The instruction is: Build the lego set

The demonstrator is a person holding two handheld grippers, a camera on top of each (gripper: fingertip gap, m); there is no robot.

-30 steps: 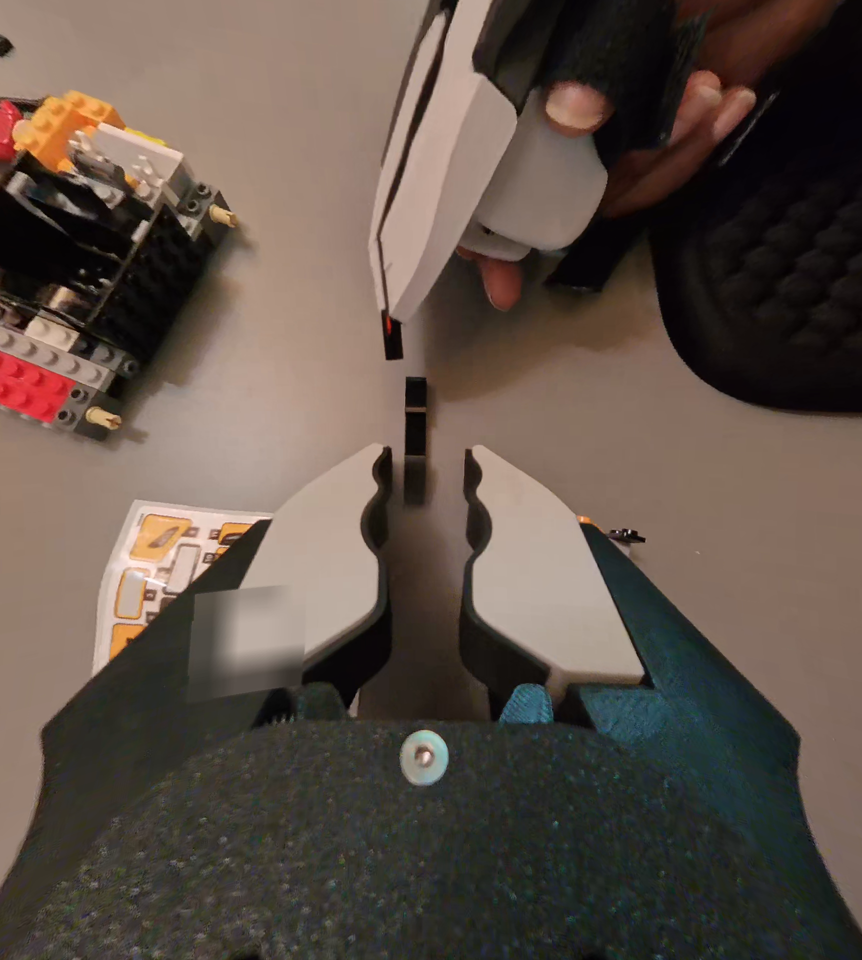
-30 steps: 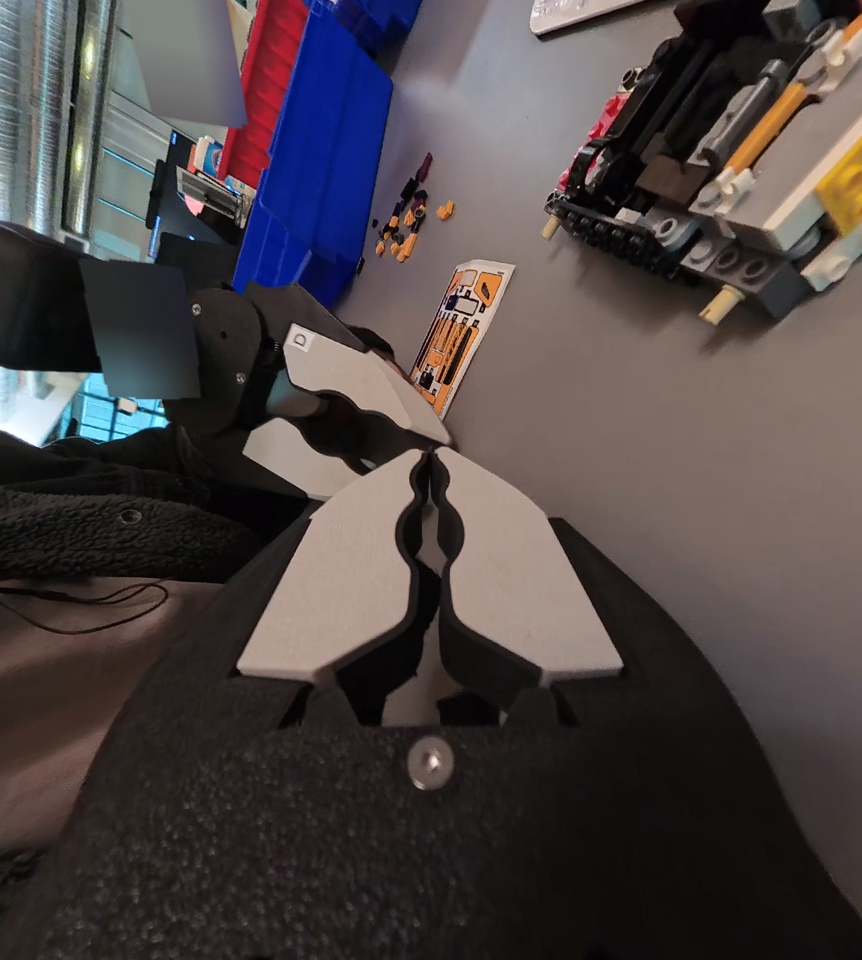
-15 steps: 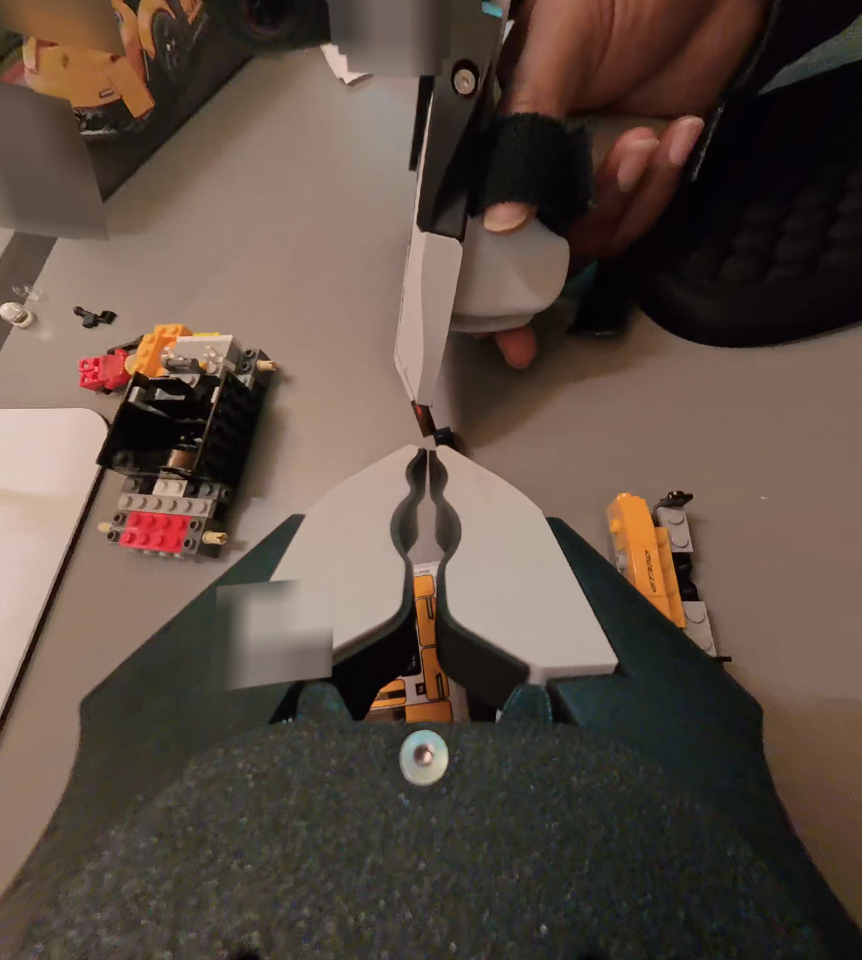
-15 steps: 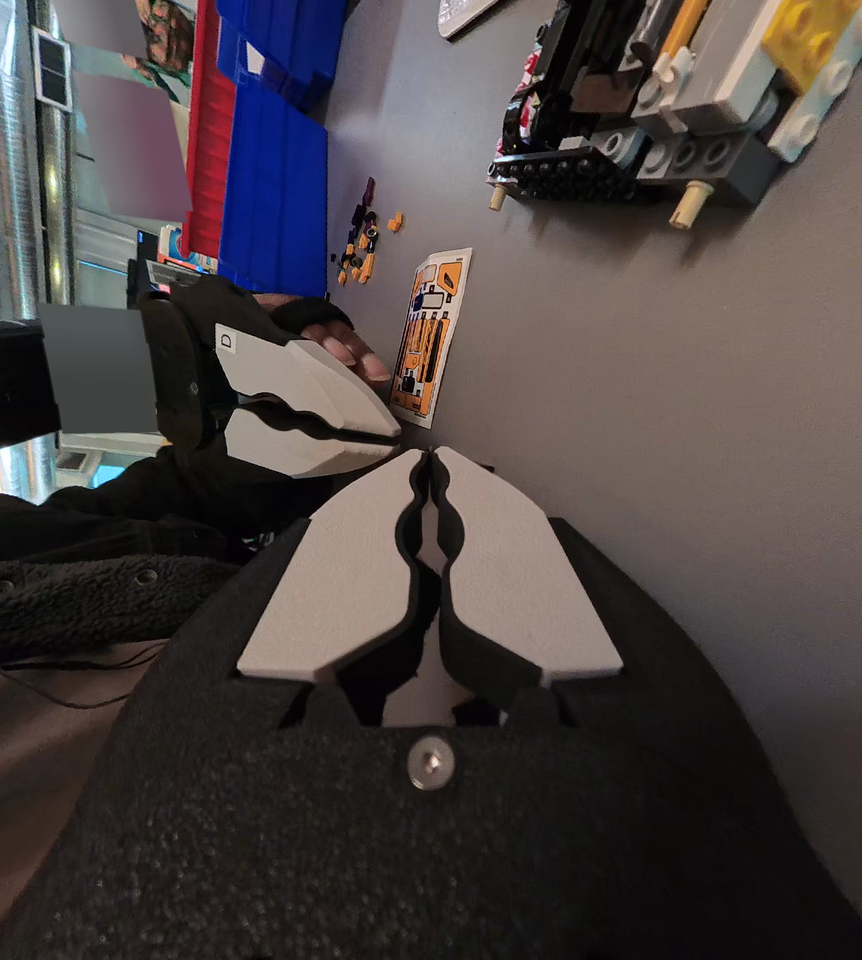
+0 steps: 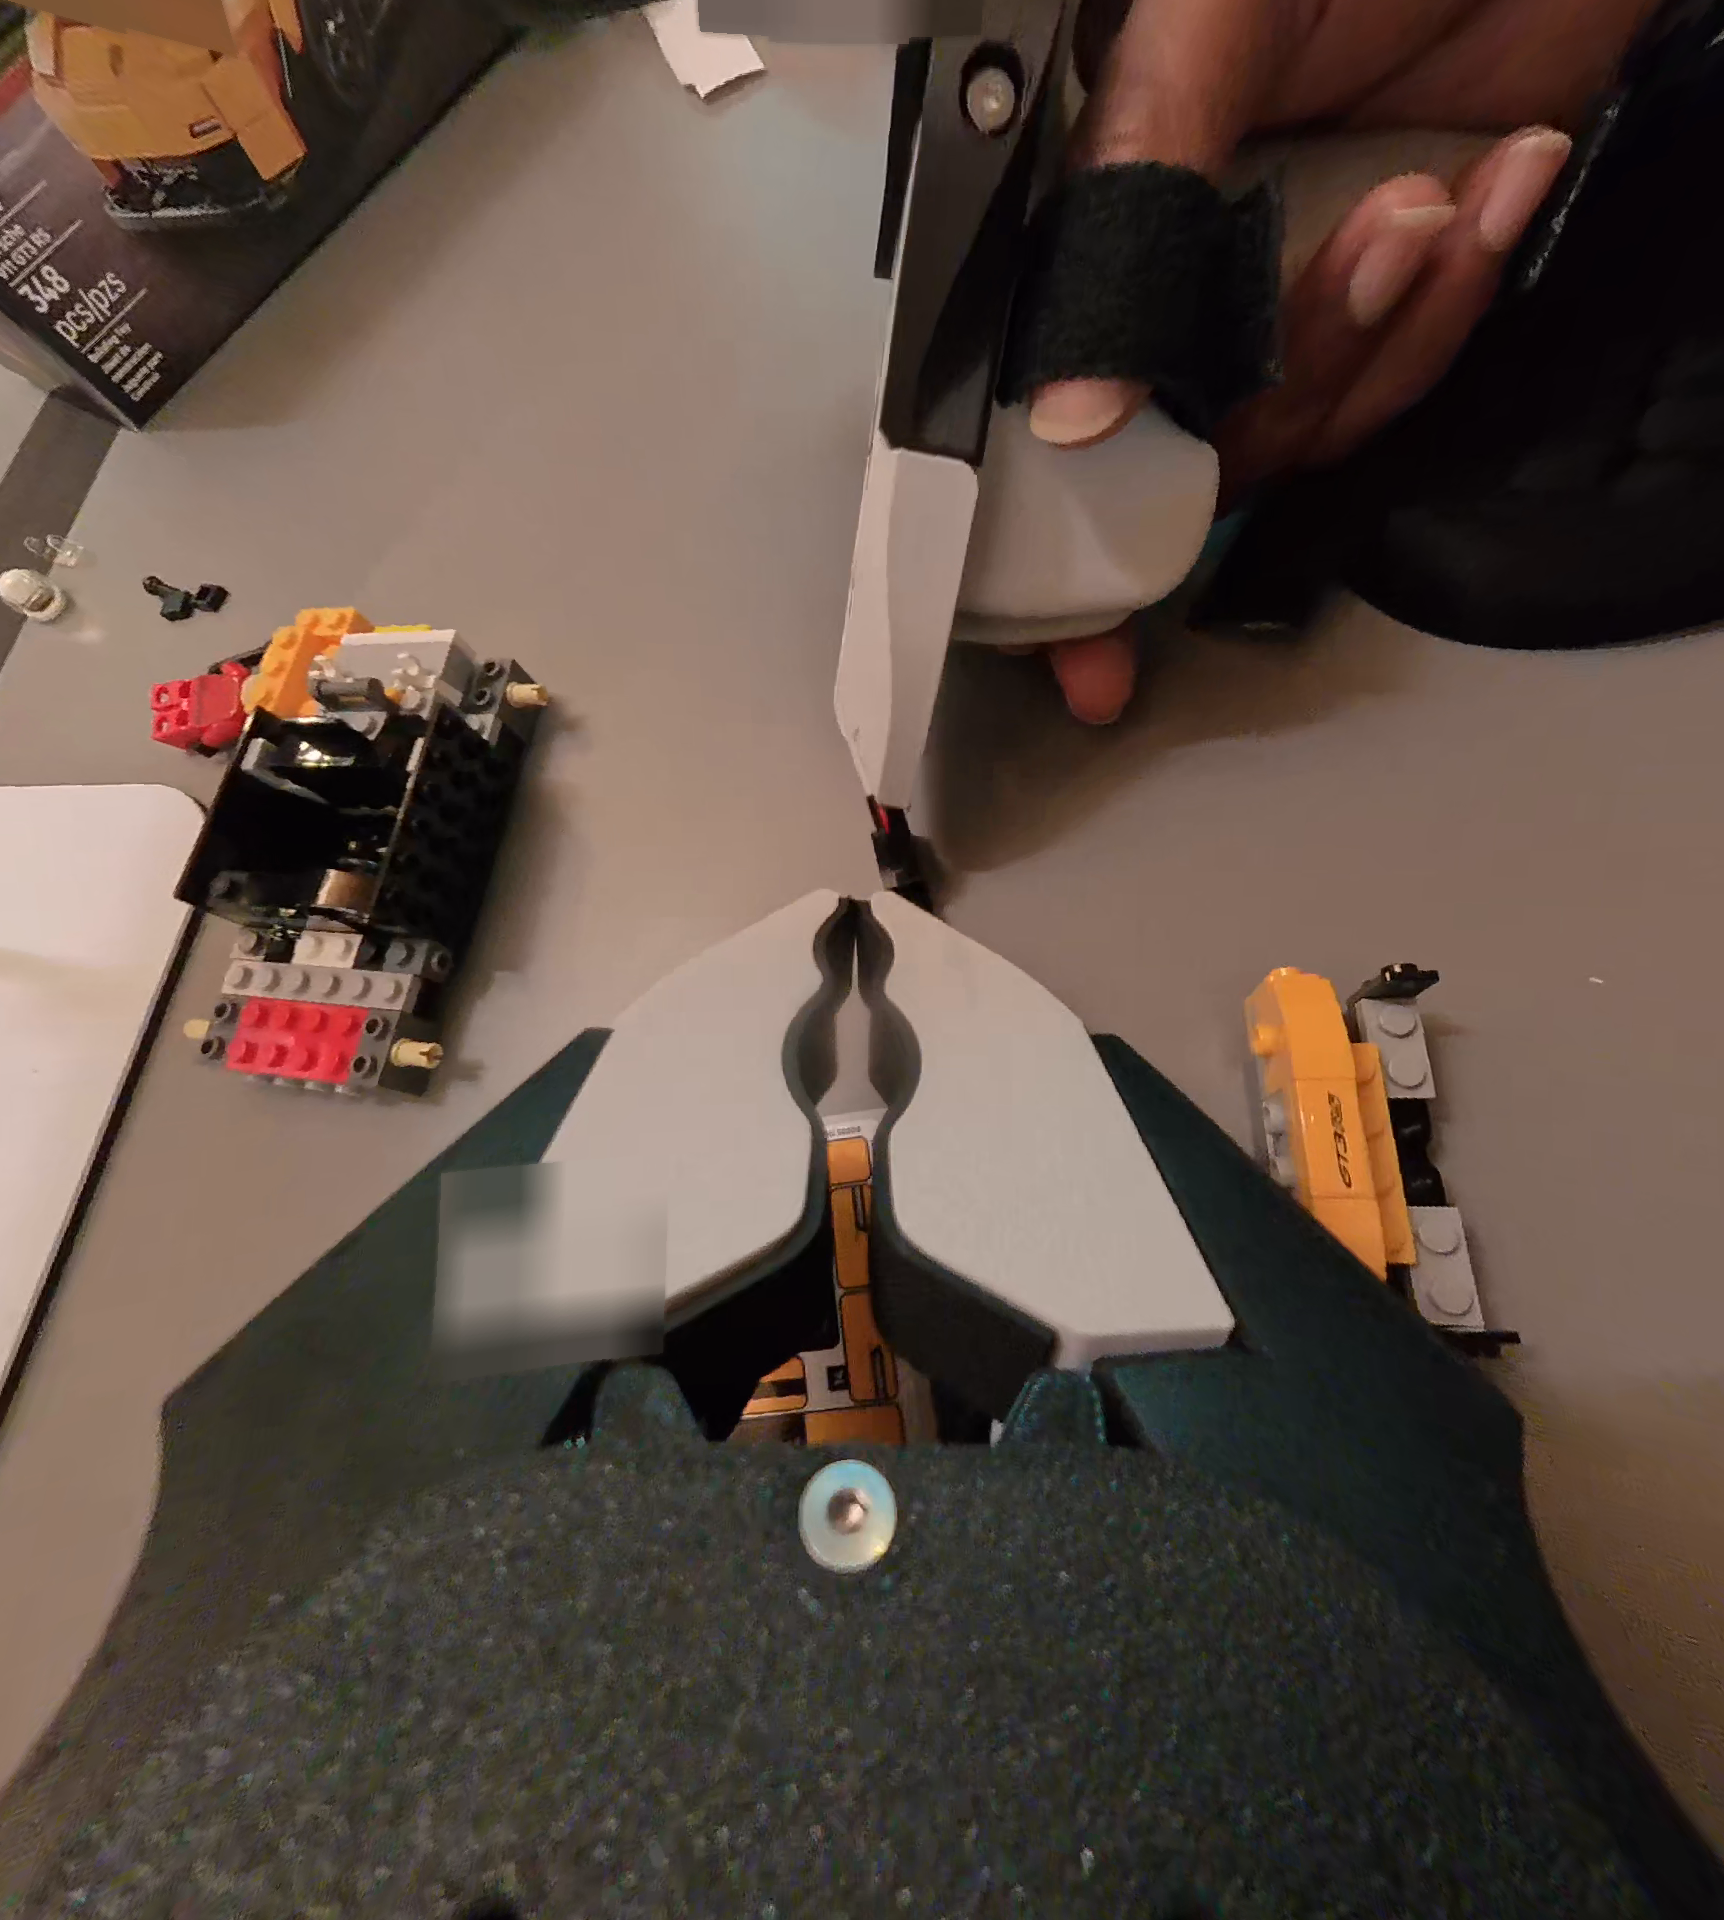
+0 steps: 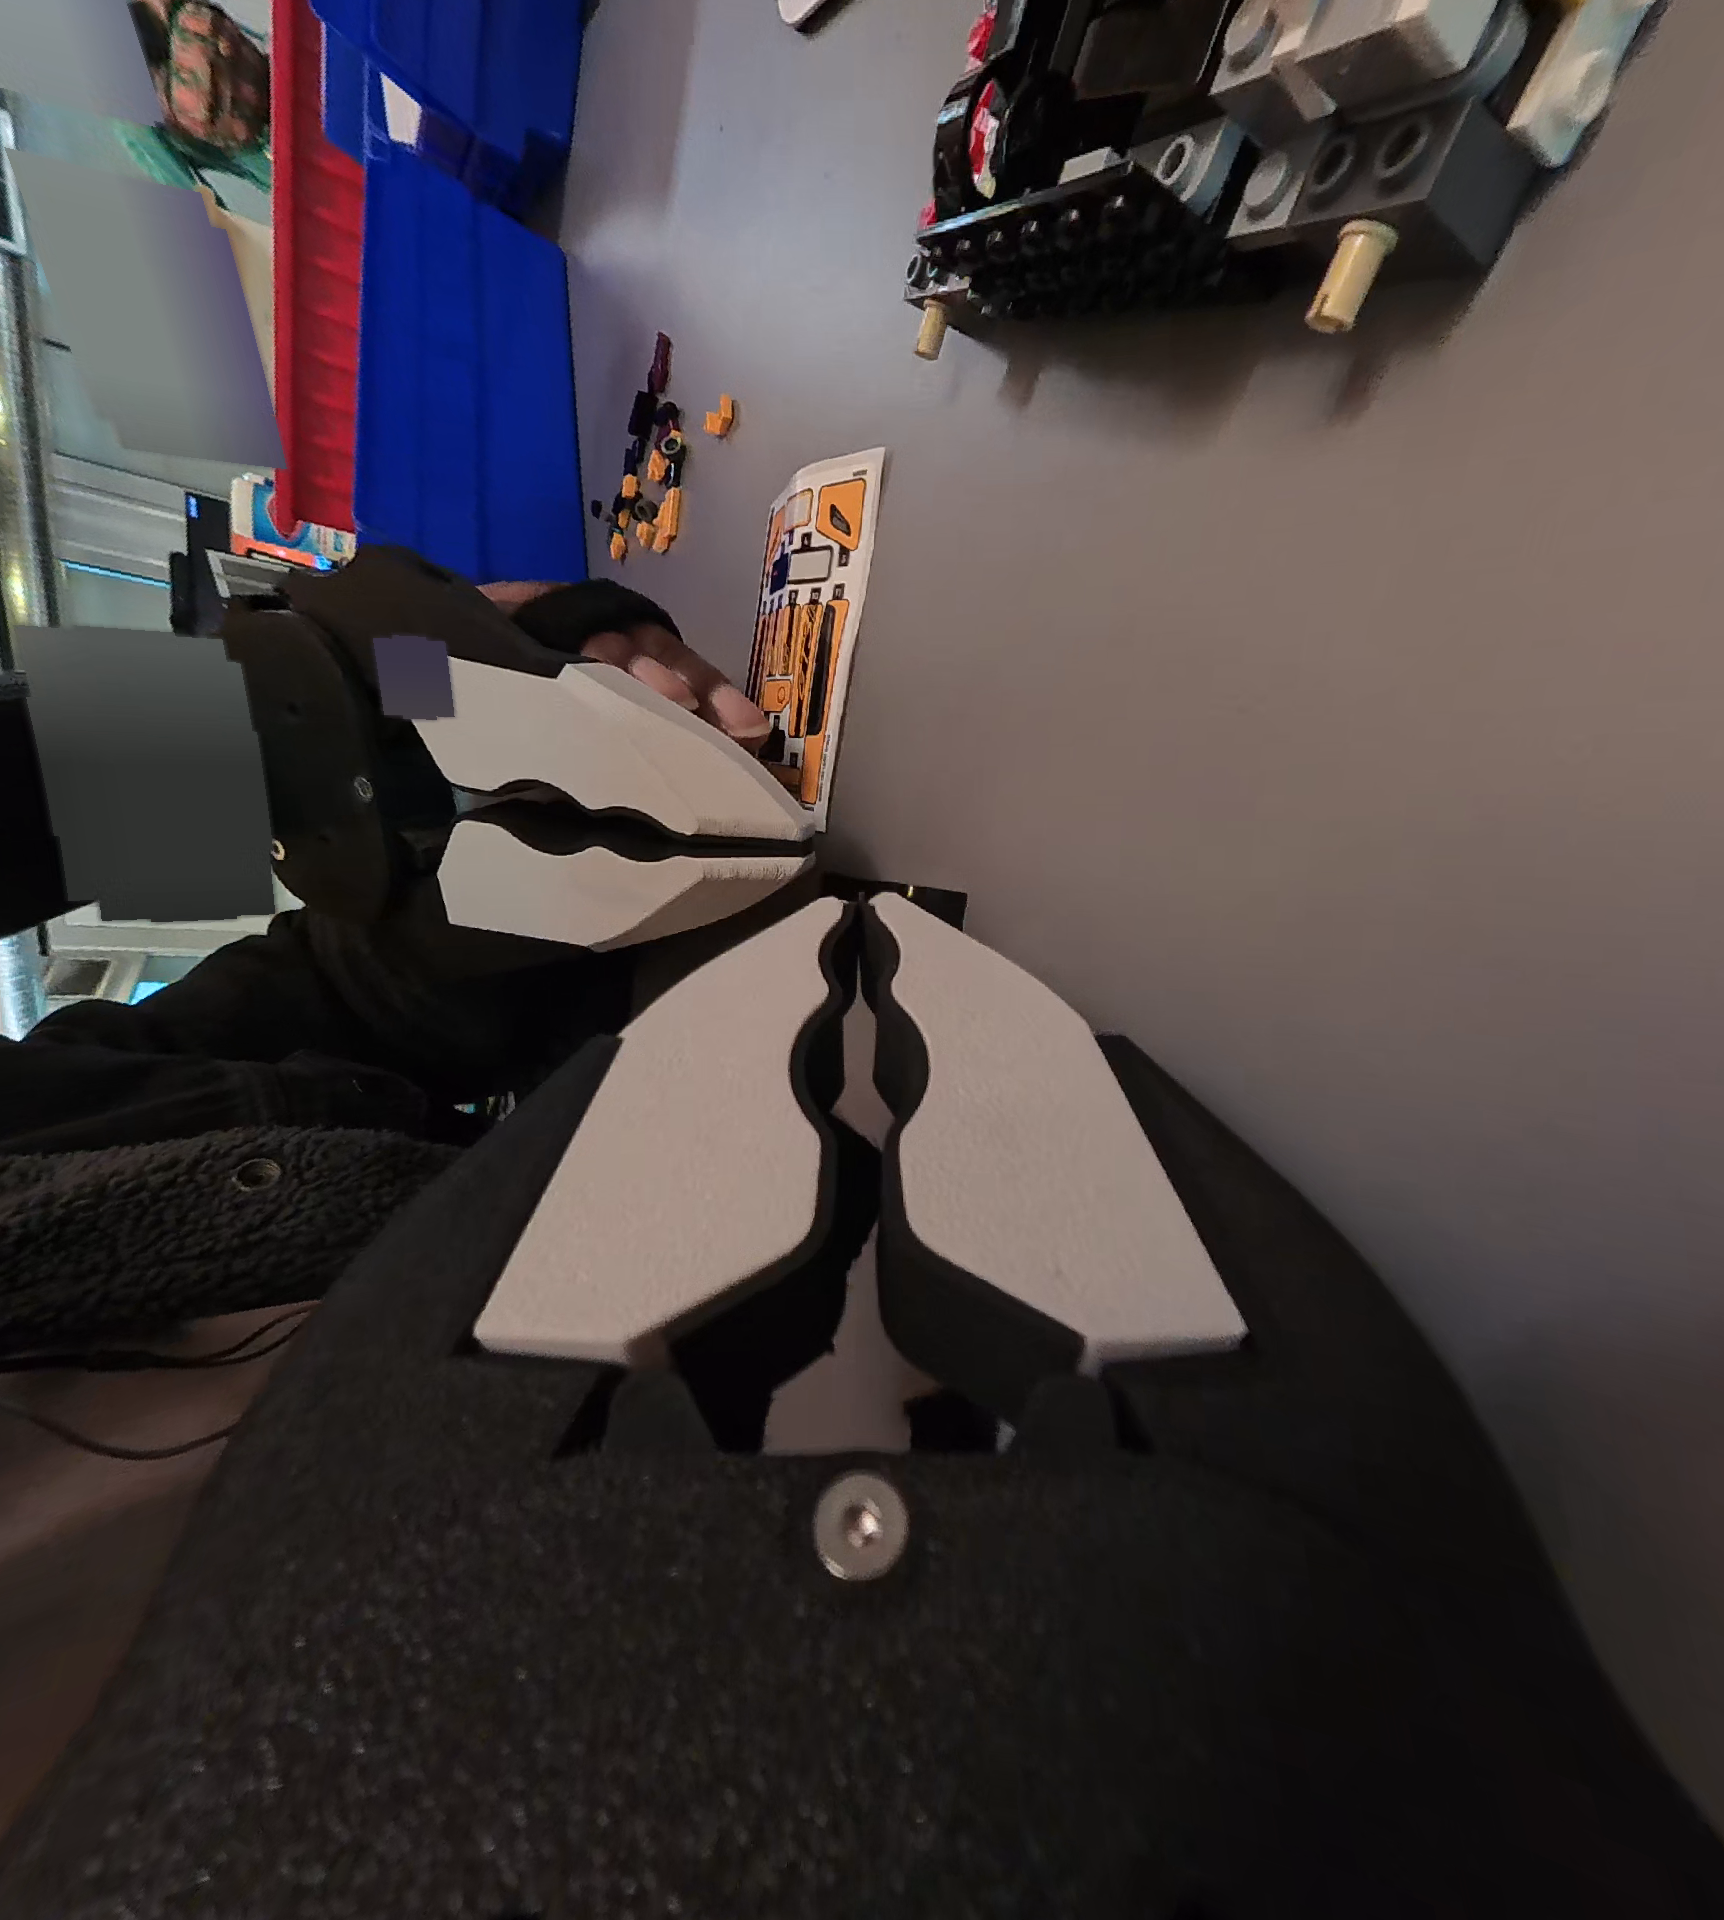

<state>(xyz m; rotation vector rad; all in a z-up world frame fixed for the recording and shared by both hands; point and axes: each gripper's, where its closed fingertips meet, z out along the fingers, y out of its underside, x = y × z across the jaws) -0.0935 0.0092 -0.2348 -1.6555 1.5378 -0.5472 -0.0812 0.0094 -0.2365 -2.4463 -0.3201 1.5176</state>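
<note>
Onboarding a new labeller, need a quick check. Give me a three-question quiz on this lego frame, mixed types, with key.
1. True or false: the left gripper has its fingers spread wide.
2. What shows on the grey table through the gap behind the left gripper's fingers? A) orange-and-white sticker sheet B) blue bin C) white tray
3. In the left wrist view, on which side of the left gripper does the yellow lego body panel lie?
Key: 1 false, they are shut. 2 A. 3 to its right.
</note>
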